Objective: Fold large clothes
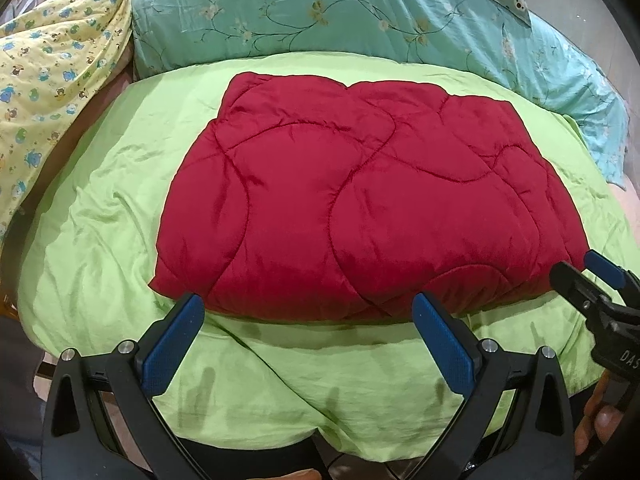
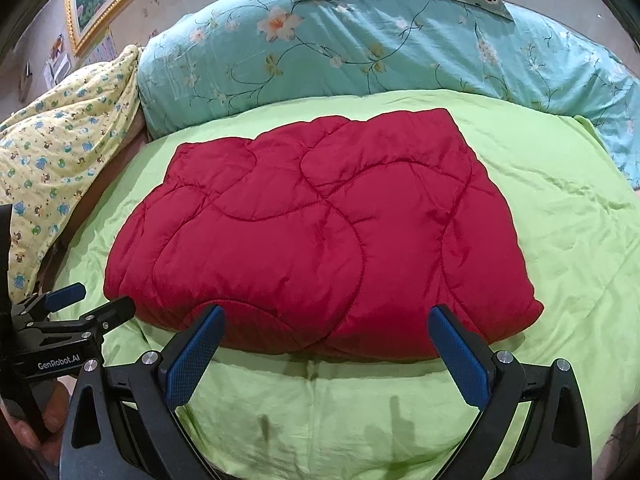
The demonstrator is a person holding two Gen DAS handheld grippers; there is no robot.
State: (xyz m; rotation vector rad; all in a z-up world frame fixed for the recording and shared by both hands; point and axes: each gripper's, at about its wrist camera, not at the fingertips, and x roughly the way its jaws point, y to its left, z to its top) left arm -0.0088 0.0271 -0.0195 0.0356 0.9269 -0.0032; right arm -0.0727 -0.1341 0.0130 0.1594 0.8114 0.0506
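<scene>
Red quilted comforter (image 1: pixel 360 200) lies folded flat, centre of lime-green sheet (image 1: pixel 100 240) on the bed. Left tool (image 1: pixel 308 312) & right tool (image 2: pixel 326 324) both spread wide, empty, just short of its near edge.

My left gripper (image 1: pixel 306 308) is black, with two angular arms like open triangles, each with a cut-out slot. Blue pads (image 1: pixel 172 344) with a fine cross-hatched texture line my fingers. Round silver screw heads (image 1: pixel 125 347) sit at the pivots. My right gripper (image 2: pixel 326 320) is built the same, and white lettering (image 2: pixel 59 364) on the left one's body reads "GenRobot.AI".
</scene>
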